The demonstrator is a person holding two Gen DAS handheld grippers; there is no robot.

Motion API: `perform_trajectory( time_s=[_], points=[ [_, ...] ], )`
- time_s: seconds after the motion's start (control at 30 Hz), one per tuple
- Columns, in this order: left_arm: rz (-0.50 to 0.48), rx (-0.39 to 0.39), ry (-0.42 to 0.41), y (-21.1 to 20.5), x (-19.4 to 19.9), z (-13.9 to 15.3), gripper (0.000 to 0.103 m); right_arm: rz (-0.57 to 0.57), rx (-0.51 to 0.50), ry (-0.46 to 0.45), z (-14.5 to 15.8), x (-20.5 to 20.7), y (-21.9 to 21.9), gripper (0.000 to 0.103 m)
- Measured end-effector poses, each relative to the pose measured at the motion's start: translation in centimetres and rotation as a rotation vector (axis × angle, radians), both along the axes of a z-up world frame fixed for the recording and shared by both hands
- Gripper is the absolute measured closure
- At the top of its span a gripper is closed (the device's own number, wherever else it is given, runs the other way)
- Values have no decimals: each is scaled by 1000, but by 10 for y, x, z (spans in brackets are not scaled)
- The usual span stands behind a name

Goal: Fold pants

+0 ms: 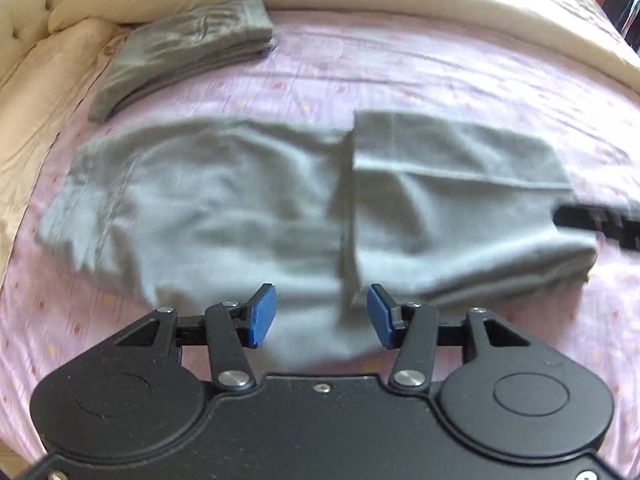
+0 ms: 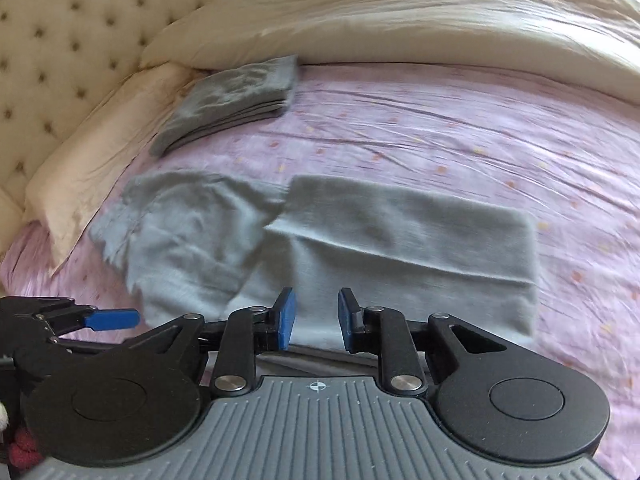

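Light grey pants (image 1: pixel 240 208) lie flat across the pink bedsheet (image 1: pixel 400 76), and their right part (image 1: pixel 460 184) is folded back over the middle. My left gripper (image 1: pixel 322 316) hovers open over the near edge of the pants, by the fold's edge, with nothing pinched. In the right wrist view, the pants (image 2: pixel 400 240) lie just past my right gripper (image 2: pixel 316 318), whose blue pads stand a little apart with no cloth between them. The left gripper's blue pad (image 2: pixel 112 319) shows at the left there. A black part of the right gripper (image 1: pixel 592 222) shows at the pants' right end.
A folded stack of darker grey pants (image 2: pixel 236 100) sits at the back left of the bed. A cream duvet (image 2: pixel 400 20) is bunched along the far side. A cream pillow (image 2: pixel 100 152) and a tufted headboard (image 2: pixel 60 40) lie to the left.
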State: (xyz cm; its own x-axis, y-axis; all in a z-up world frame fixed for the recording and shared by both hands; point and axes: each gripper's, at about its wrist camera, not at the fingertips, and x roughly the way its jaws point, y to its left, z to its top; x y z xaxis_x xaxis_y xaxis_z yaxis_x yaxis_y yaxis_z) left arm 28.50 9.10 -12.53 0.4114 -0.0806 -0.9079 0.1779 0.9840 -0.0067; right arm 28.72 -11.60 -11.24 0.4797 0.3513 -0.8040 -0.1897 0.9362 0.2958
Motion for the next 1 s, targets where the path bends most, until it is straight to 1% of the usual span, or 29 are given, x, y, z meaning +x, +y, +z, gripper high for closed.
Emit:
perform_trajectory(
  time_s=[0.07,0.17,0.23,0.27,0.3,0.33,0.37,0.4,0.43,0.47,0.57,0.67,0.77,0.83,0.9,0.93,0.97,1.0],
  points=[
    [-20,-6,-4,-18,14,-1,45,-102,-26,11,-6,-9,-25,80],
    [-35,8,26,-36,34,-19,44,-196,-162,21,-20,-32,-46,80],
    [-24,55,96,-41,45,-41,43,-221,-245,41,-32,-48,-52,80],
    [-17,103,165,-42,49,-57,41,-226,-262,52,-36,-53,-53,80],
    [-6,113,204,-39,52,-68,34,-228,-276,65,-42,-58,-53,80],
    [21,95,186,-33,53,-69,27,-232,-299,78,-48,-61,-51,80],
    [42,82,206,-26,57,-71,18,-236,-327,86,-53,-61,-50,80],
    [57,52,230,-19,60,-73,18,-241,-344,90,-57,-62,-49,80],
    [64,33,247,-14,62,-74,18,-254,-356,95,-61,-61,-48,80],
    [60,32,253,-12,63,-74,18,-269,-362,100,-64,-58,-47,80],
    [22,63,243,-16,61,-73,17,-301,-358,100,-72,-48,-41,79],
    [22,87,240,-20,60,-74,15,-293,-385,97,-78,-39,-29,79],
    [32,90,243,-20,60,-73,13,-276,-430,73,-81,-34,-17,79],
    [30,90,243,-20,60,-74,12,-273,-432,76,-82,-33,-16,79],
    [29,89,245,-20,62,-75,10,-285,-410,70,-80,-34,-20,79],
    [28,88,246,-19,63,-76,10,-303,-391,68,-79,-35,-24,80],
    [27,88,246,-18,63,-76,10,-356,-374,79,-80,-38,-33,77],
    [27,91,244,-19,64,-76,9,-438,-363,108,-81,-38,-46,72]
  ],
)
